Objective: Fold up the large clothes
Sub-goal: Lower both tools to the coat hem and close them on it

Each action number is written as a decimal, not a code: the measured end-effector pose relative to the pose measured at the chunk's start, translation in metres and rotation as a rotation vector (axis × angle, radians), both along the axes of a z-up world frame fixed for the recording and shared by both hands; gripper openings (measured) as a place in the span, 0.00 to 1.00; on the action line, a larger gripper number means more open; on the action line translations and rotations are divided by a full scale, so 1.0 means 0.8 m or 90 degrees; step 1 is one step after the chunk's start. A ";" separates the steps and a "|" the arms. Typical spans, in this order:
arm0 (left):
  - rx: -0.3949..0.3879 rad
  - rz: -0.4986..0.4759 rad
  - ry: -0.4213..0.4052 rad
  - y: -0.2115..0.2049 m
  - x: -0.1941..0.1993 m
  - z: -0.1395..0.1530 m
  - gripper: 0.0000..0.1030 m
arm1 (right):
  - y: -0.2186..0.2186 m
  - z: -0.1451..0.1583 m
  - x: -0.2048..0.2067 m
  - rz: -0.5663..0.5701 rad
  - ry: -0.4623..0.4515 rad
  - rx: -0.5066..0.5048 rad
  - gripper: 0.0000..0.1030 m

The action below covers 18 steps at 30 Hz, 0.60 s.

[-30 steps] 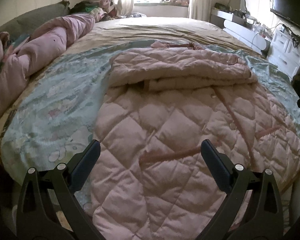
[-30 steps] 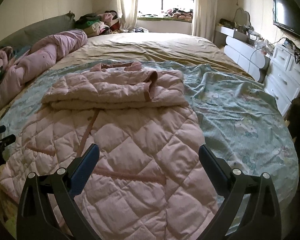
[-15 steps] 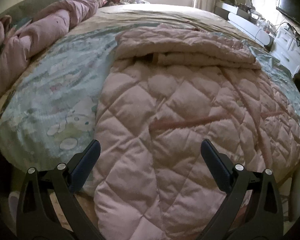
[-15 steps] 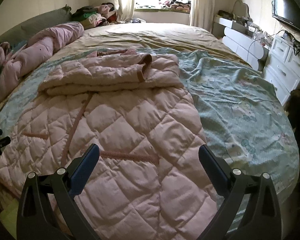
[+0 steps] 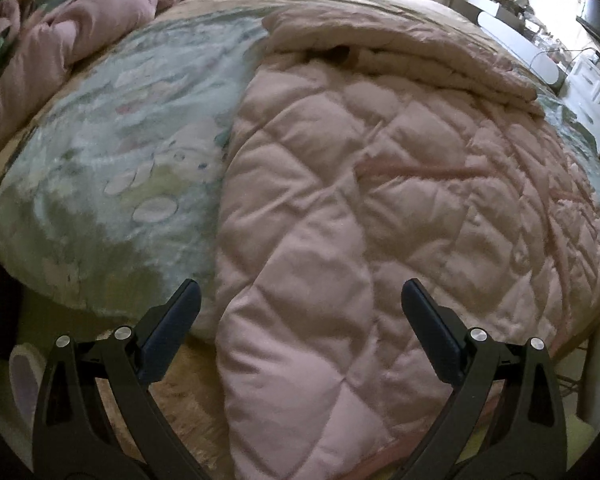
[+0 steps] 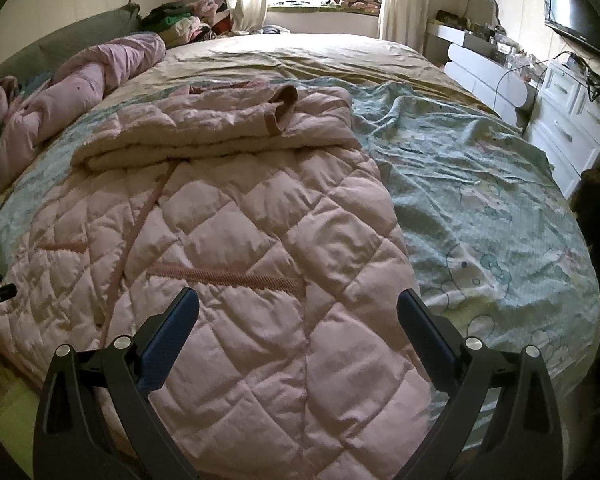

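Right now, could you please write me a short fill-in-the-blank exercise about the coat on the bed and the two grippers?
1. The quilted coat is coloured ____.
2. The jaws of both the left gripper and the right gripper stand ____.
3. The sleeves lie folded across the coat's ____ end, away from the grippers.
4. Under the coat lies a cartoon-printed sheet coloured ____.

Missing words: pink; open; far; green

A: A pale green cartoon-printed bedsheet covers the bed, with a rolled pink duvet along its left edge.

B: White drawers stand right; a wall-mounted black television hangs above.
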<state>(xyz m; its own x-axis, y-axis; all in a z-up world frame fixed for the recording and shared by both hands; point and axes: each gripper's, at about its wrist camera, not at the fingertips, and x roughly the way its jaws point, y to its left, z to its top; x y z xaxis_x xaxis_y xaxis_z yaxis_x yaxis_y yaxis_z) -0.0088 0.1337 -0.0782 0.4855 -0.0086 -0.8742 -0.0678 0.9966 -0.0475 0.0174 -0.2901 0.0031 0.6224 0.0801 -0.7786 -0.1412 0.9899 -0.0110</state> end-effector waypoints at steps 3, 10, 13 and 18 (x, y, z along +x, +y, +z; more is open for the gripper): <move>-0.017 0.006 0.015 0.008 -0.007 -0.010 0.91 | -0.006 -0.005 -0.003 -0.001 0.009 -0.005 0.96; -0.043 0.002 0.033 0.017 -0.017 -0.020 0.91 | -0.028 -0.019 -0.016 -0.011 0.031 -0.009 0.96; -0.058 0.001 0.048 0.017 -0.022 -0.032 0.91 | -0.037 -0.026 -0.025 -0.011 0.047 -0.018 0.96; -0.063 -0.006 0.042 0.017 -0.027 -0.036 0.91 | -0.053 -0.046 -0.043 -0.027 0.074 -0.017 0.96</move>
<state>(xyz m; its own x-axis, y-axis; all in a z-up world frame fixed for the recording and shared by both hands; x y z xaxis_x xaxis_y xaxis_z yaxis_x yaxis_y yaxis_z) -0.0302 0.1472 -0.1069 0.4269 -0.1014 -0.8986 -0.0642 0.9878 -0.1420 -0.0173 -0.3327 -0.0339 0.5303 0.0337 -0.8472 -0.1014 0.9946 -0.0238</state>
